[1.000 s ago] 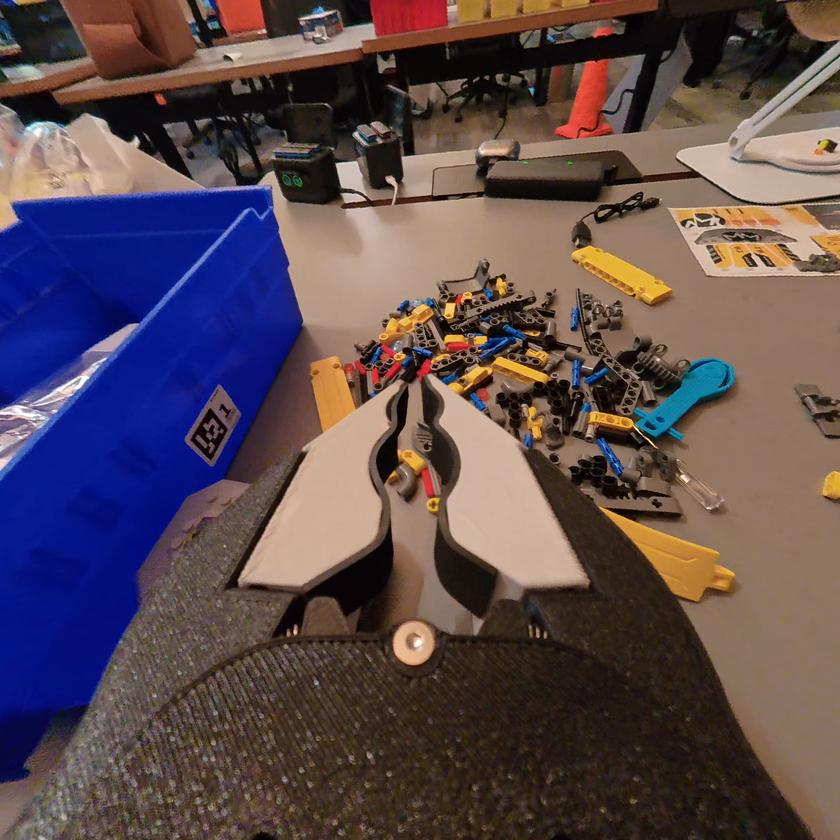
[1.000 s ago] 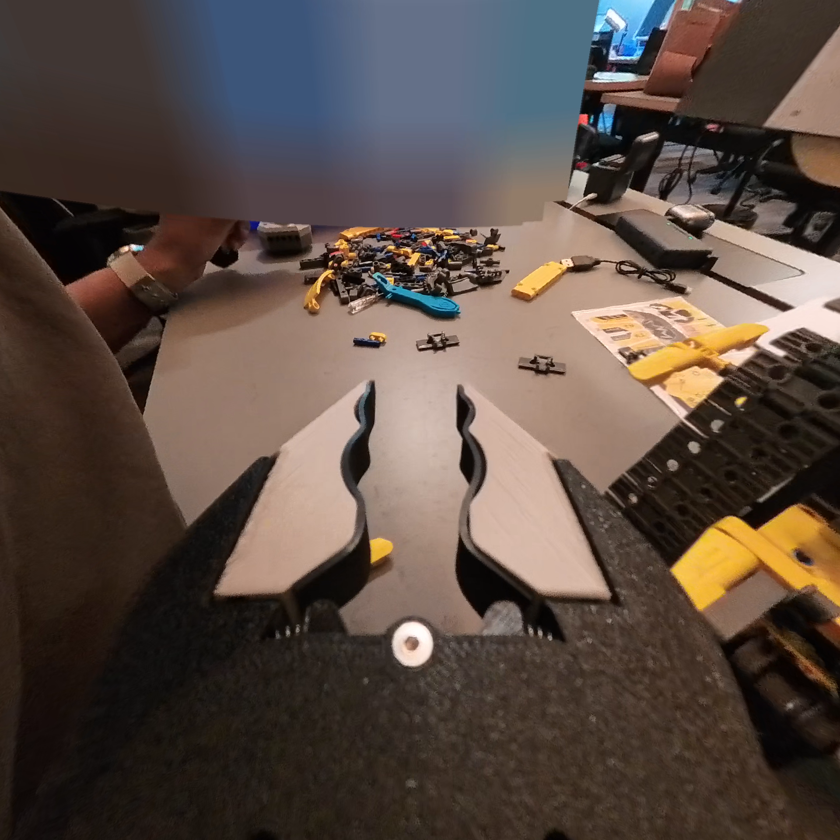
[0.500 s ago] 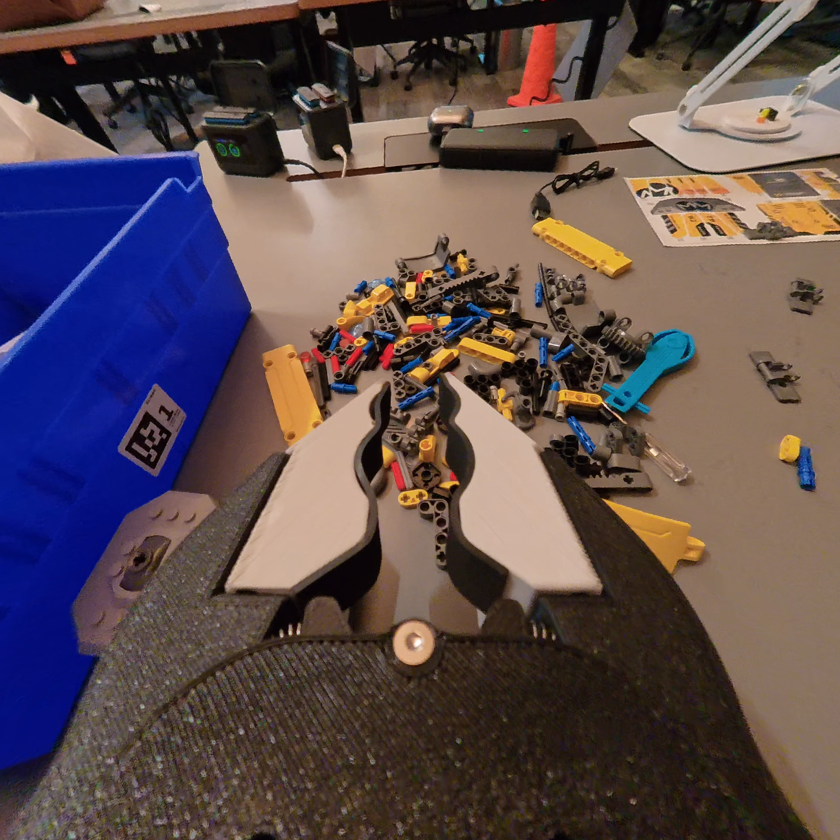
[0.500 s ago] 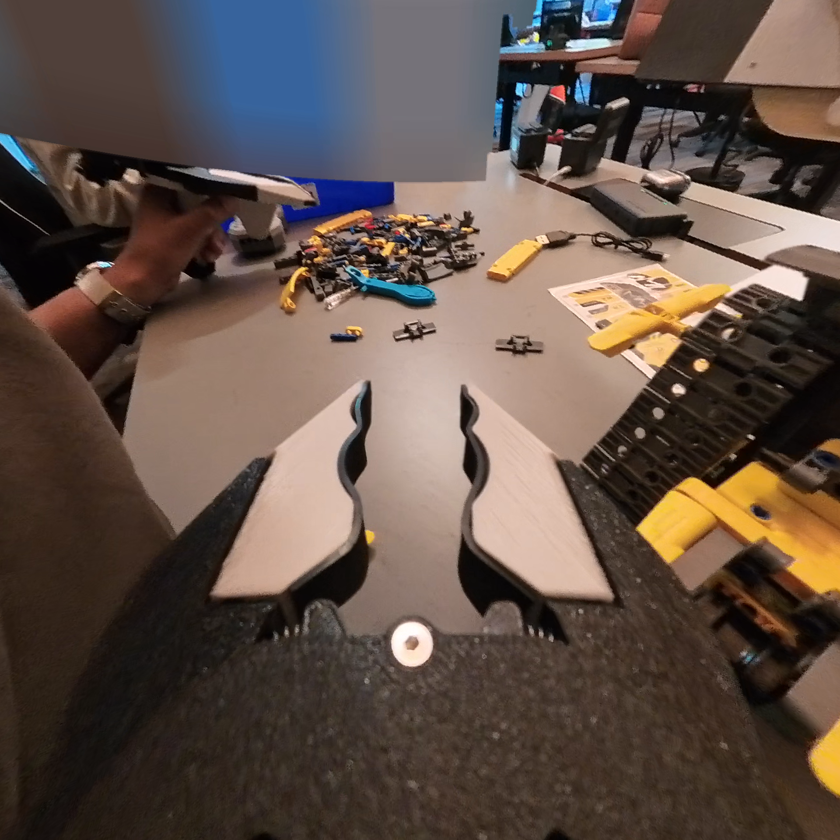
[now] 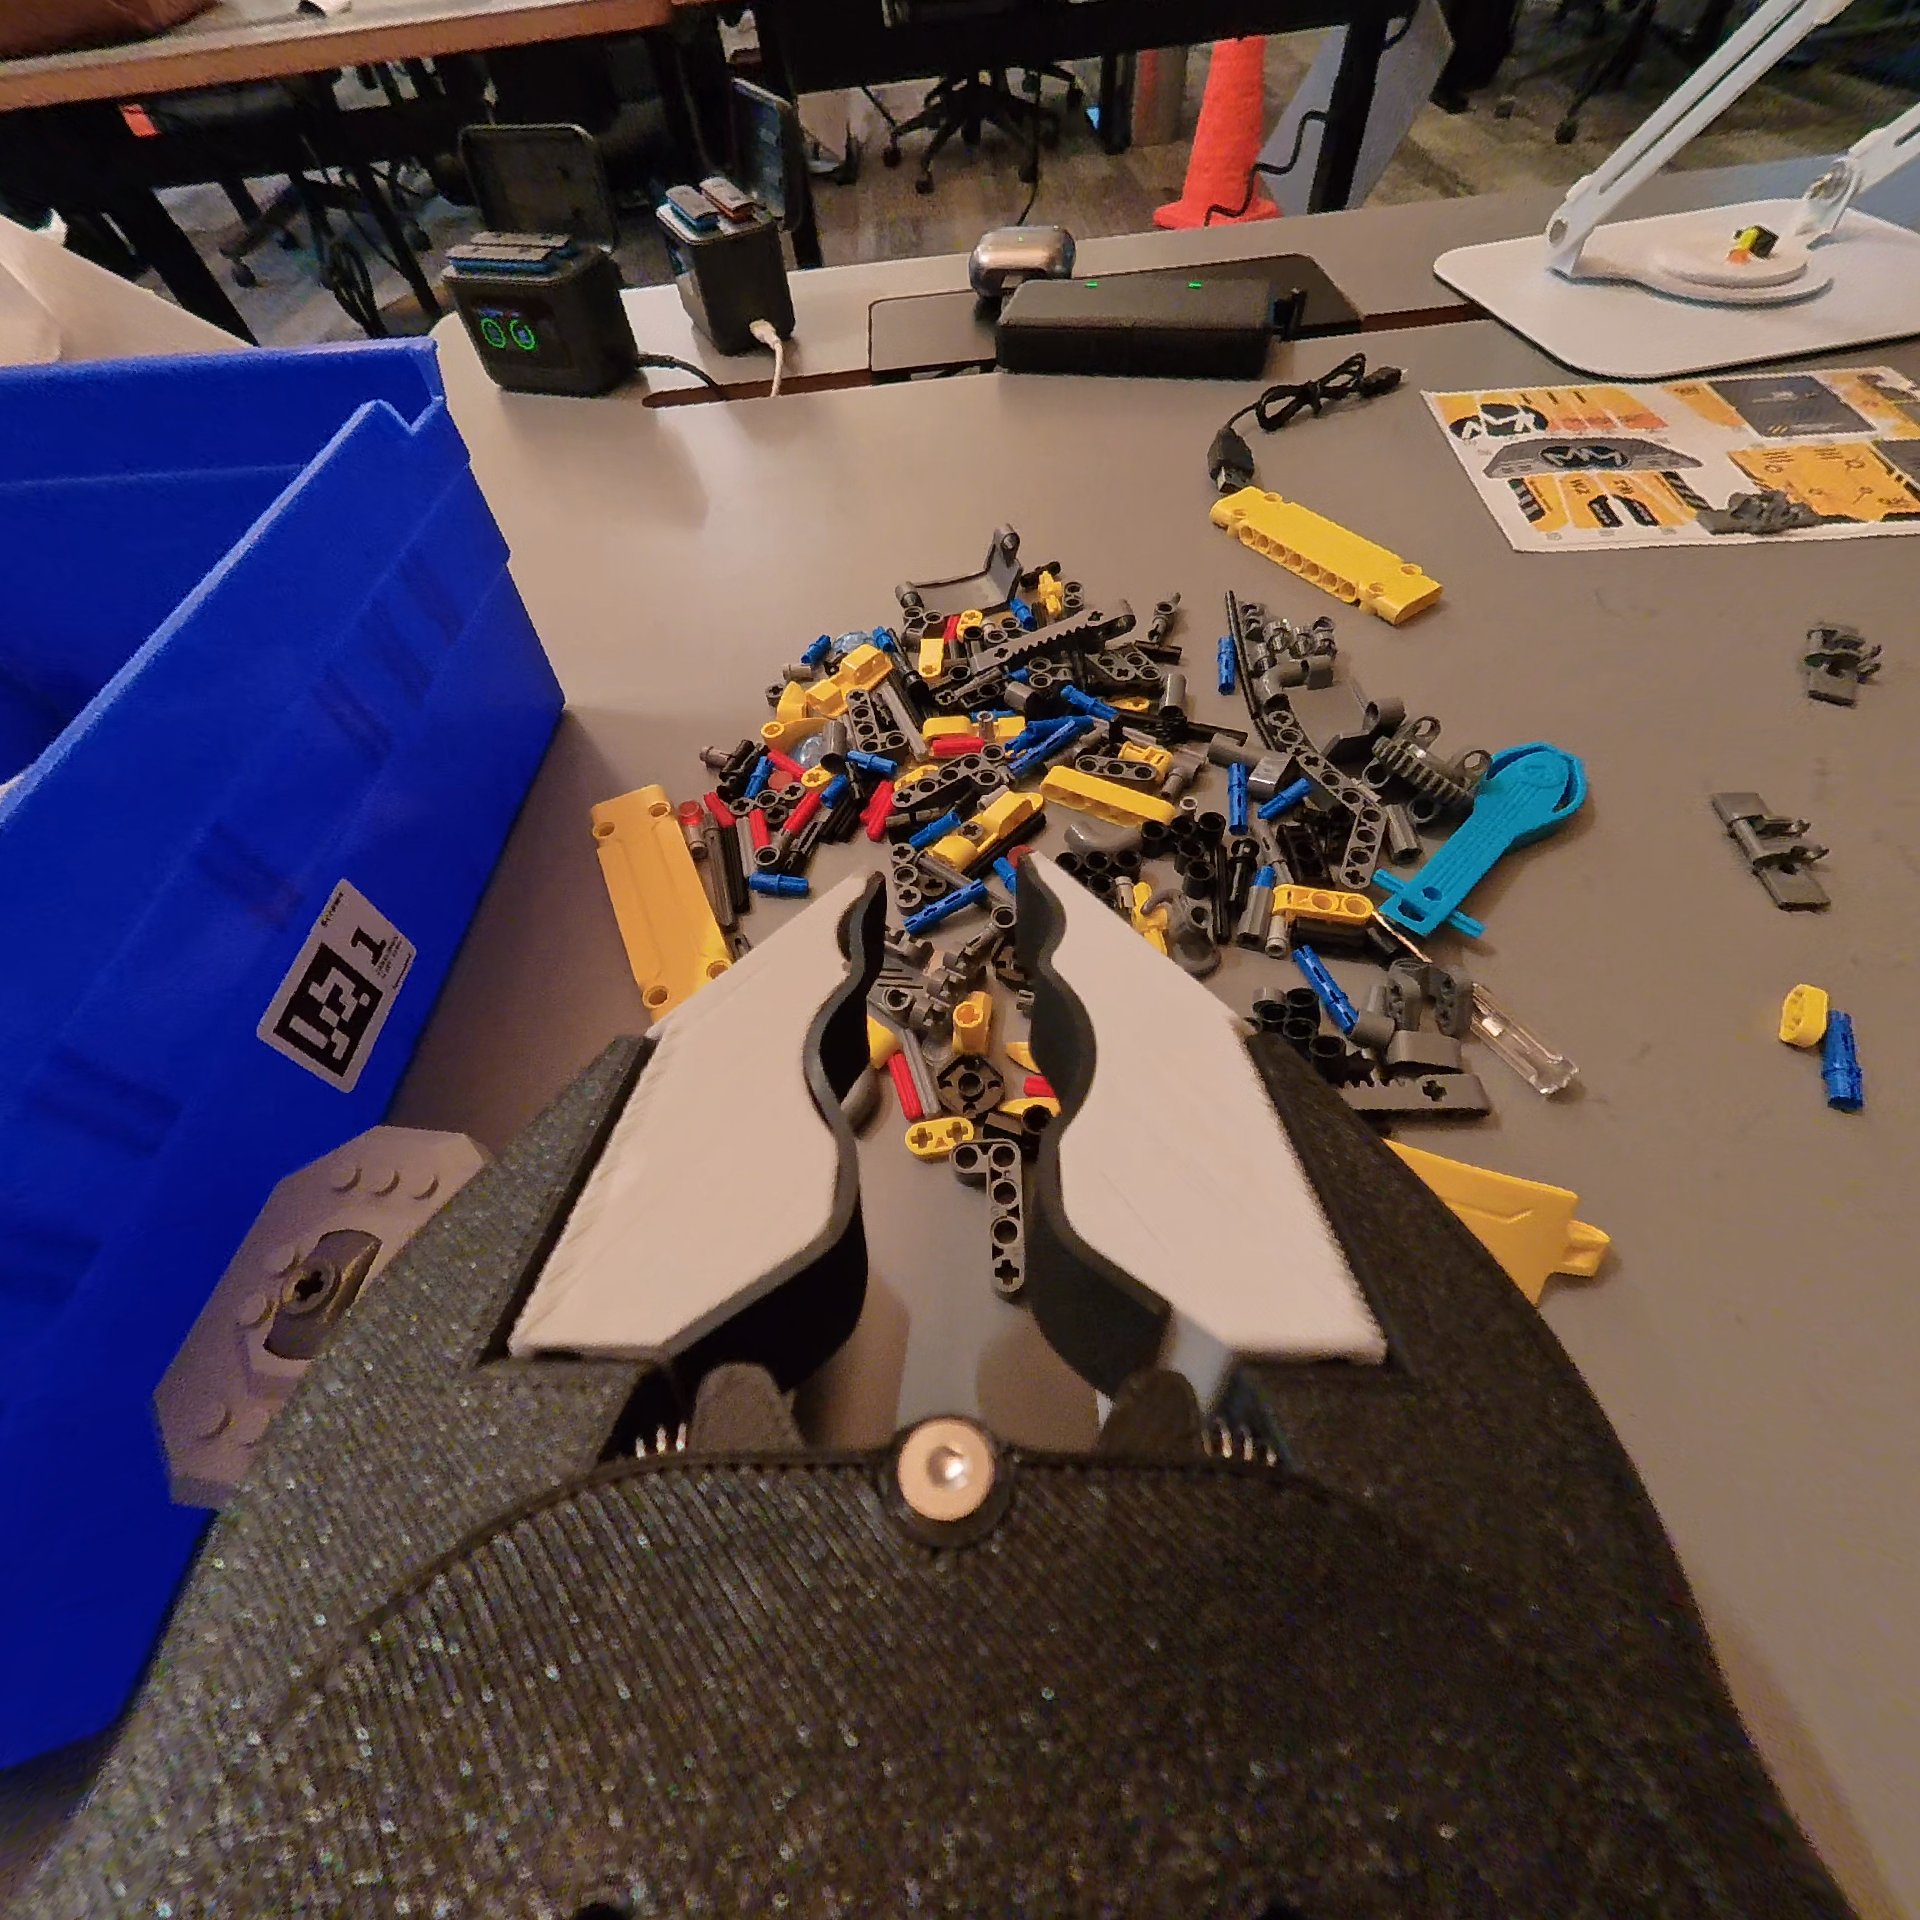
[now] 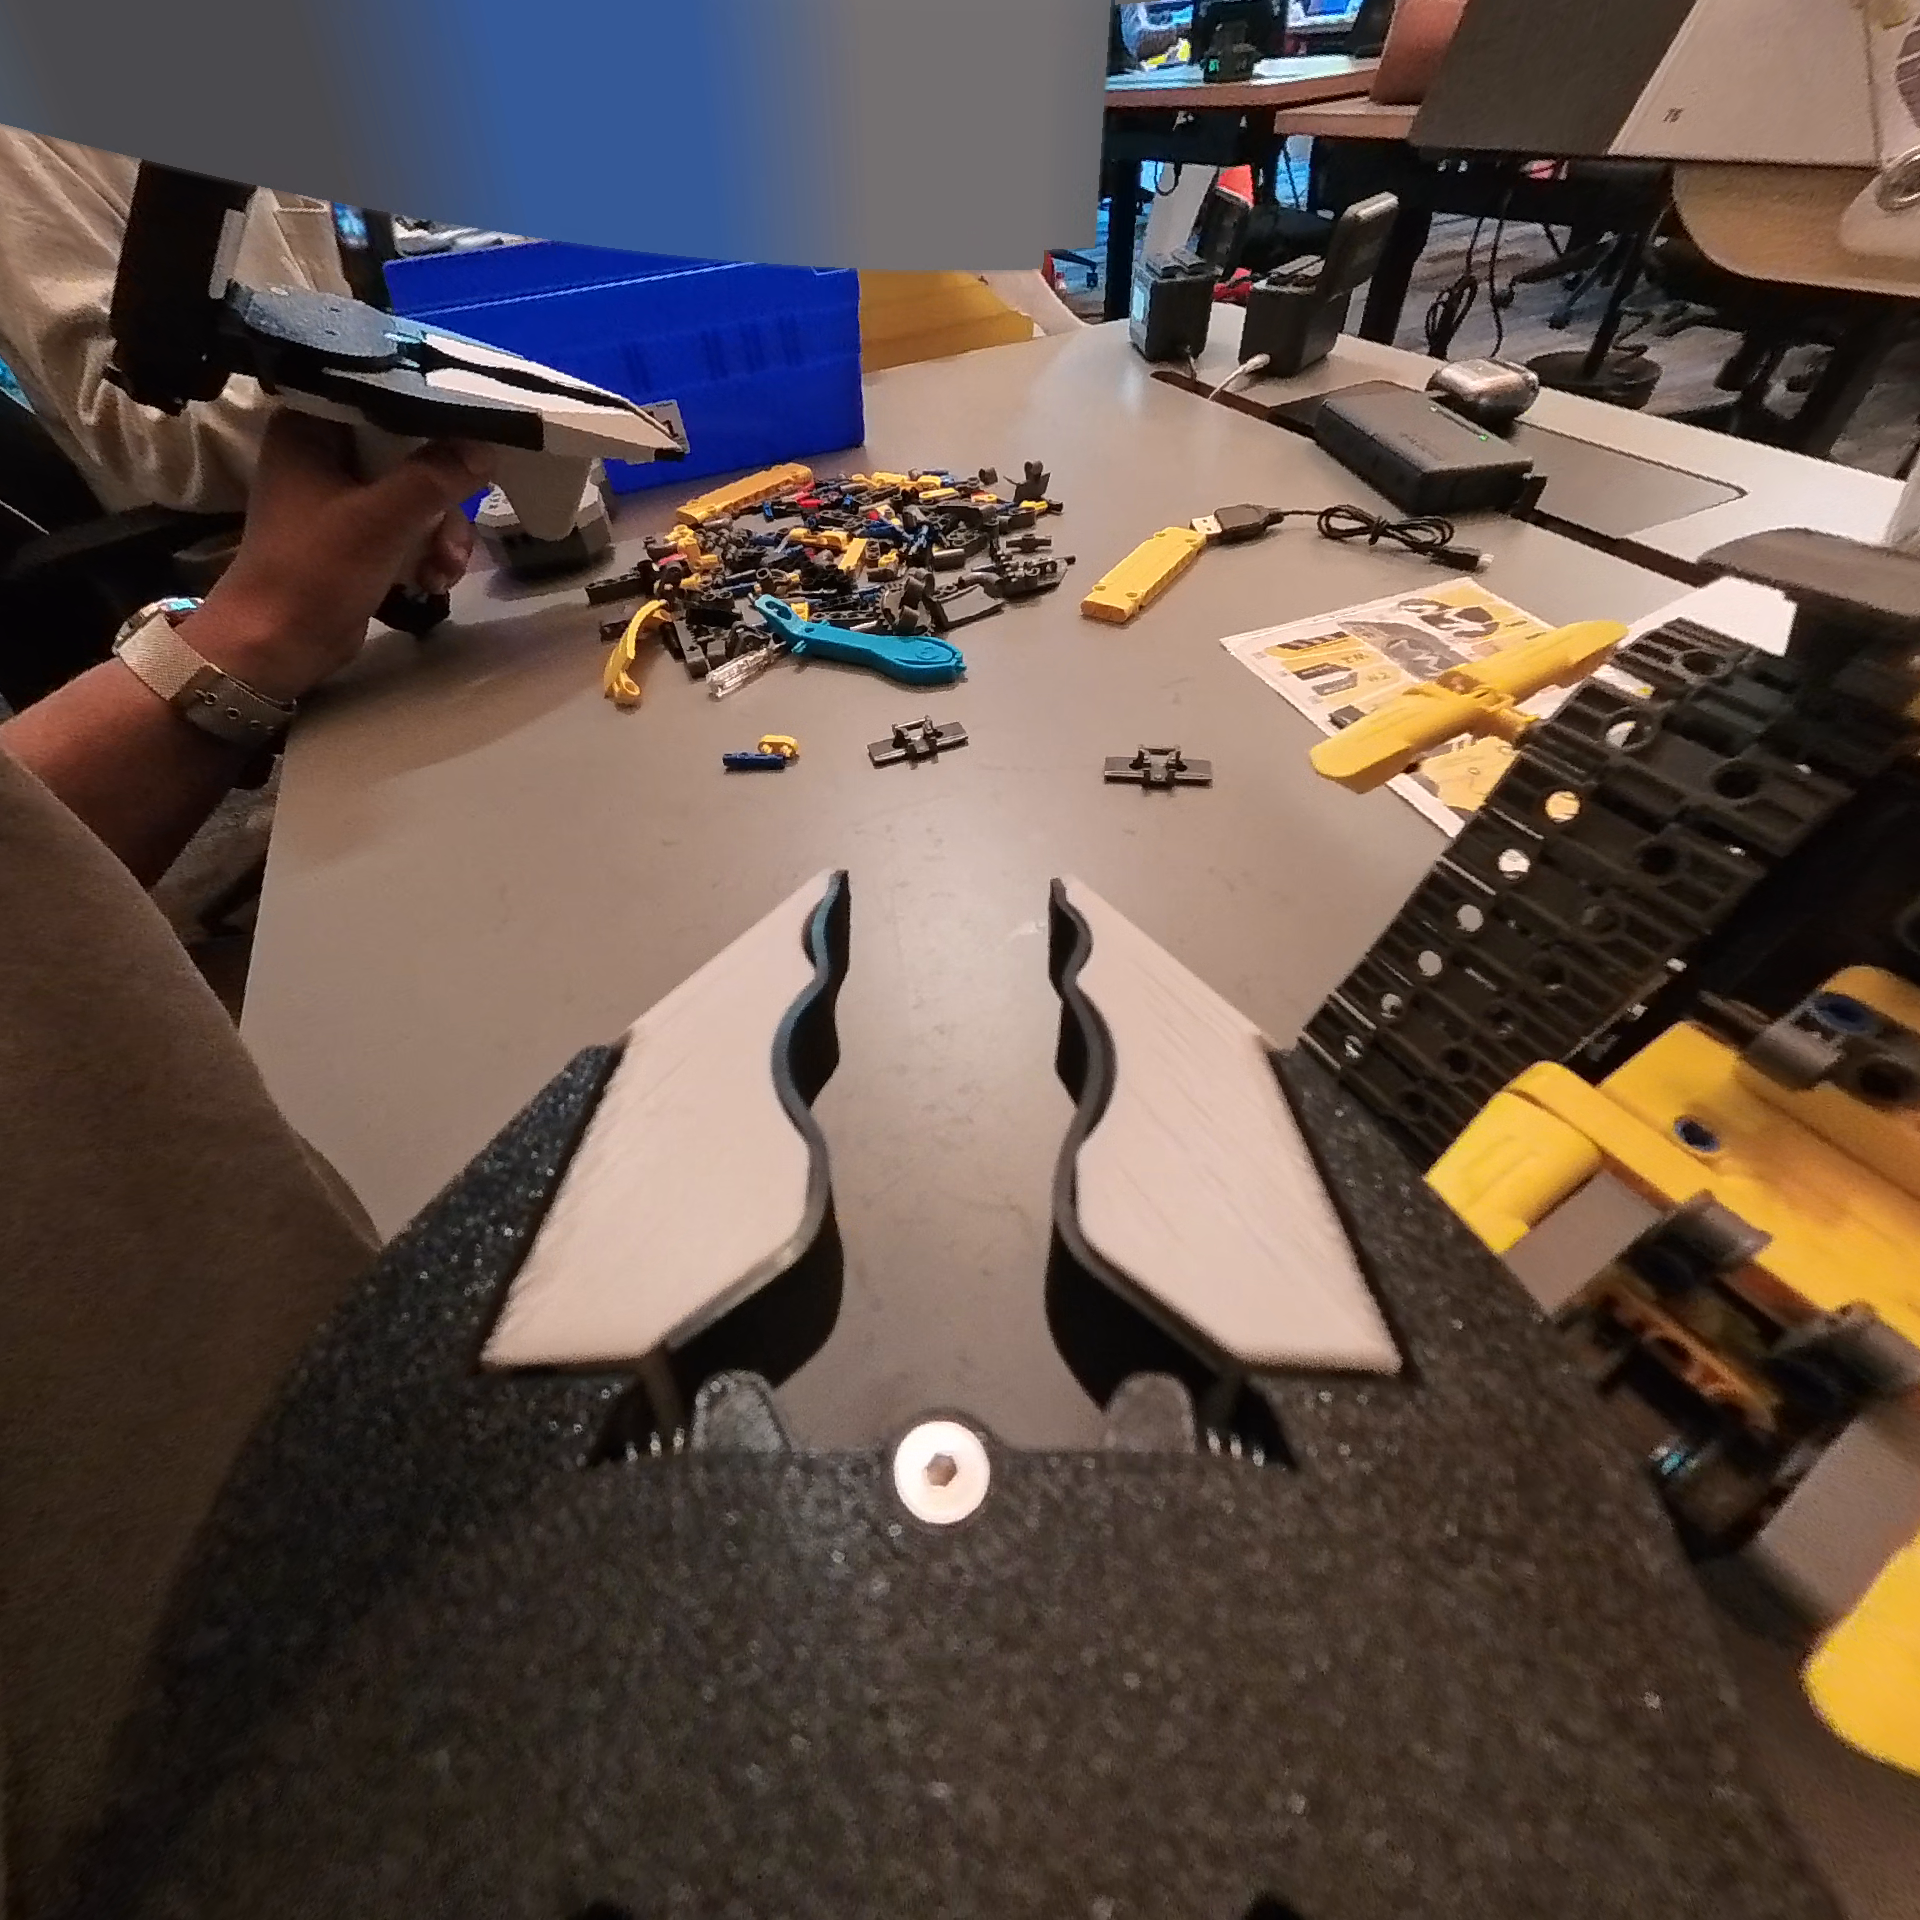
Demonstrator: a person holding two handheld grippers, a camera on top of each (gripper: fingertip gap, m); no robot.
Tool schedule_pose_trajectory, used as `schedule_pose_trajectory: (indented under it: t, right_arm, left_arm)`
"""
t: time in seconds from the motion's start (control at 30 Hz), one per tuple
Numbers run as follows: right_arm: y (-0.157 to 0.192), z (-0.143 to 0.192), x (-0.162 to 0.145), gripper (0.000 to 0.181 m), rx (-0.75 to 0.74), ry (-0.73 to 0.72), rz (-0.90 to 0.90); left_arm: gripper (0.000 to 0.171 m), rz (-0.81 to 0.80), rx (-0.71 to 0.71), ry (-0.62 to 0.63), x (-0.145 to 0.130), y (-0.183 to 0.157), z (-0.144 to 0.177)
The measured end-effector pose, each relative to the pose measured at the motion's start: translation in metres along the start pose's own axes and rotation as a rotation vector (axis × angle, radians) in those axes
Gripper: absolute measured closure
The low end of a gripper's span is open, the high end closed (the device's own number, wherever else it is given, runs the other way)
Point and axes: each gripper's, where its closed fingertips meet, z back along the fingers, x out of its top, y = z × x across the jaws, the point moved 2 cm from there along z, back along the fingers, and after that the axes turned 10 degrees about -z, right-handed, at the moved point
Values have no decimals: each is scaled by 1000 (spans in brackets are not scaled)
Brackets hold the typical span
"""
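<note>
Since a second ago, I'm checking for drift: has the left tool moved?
Yes. The left tool has pulled back and up from the brick pile; the blue bin now sits further left in its view.

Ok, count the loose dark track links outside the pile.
2: one track link near the teal tool, another nearer the printed sheet. A dark piece on it may be a third.

We see a shared workshop or lab: a grey counter (image 5: 727, 499) with battery chargers (image 5: 540, 312), a blue storage bin (image 5: 208, 727), loose building-toy parts (image 5: 1039, 769), more desks (image 5: 312, 42) and office chairs (image 5: 966, 104) behind.
</note>
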Motion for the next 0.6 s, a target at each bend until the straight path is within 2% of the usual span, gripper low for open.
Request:
schedule_pose_trajectory:
  t: [0.6]
  right_arm:
    - [-2, 0, 0, 143, 0, 4, -16]
  left_arm:
    - [146, -3, -5, 4, 0, -1, -1]
